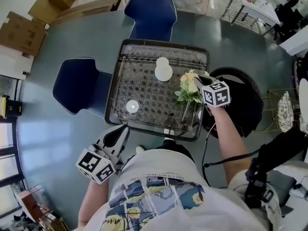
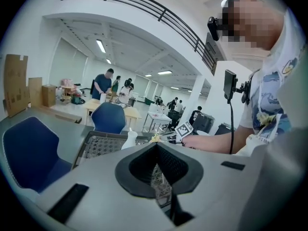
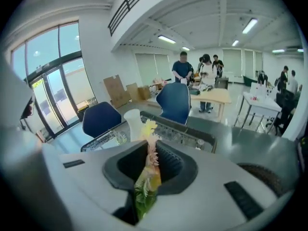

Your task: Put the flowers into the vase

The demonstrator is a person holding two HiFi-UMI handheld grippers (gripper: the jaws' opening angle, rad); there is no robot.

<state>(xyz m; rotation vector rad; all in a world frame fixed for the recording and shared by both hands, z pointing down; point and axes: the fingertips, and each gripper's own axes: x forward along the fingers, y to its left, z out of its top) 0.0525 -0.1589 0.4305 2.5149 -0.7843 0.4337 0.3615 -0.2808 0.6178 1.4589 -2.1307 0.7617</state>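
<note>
A white vase (image 1: 163, 70) stands upright at the far middle of the mesh-topped table (image 1: 144, 93). My right gripper (image 1: 198, 83) is above the table's right side, shut on a small bunch of pale yellow and pink flowers (image 1: 189, 86) with green leaves. Their stems hang down towards the table's near edge. In the right gripper view the flowers (image 3: 147, 170) sit clamped between the jaws, with the vase (image 3: 134, 123) just beyond and to the left. My left gripper (image 1: 117, 134) is off the table's near left corner, with its jaws together and nothing between them. Its own view shows the vase (image 2: 130, 139) far ahead.
A small white disc (image 1: 132, 106) lies on the table's near left. Blue chairs stand at the far side (image 1: 150, 13) and the left (image 1: 77, 83). A black round seat (image 1: 240, 100) is at the right. Cardboard boxes (image 1: 21, 32) and people are in the background.
</note>
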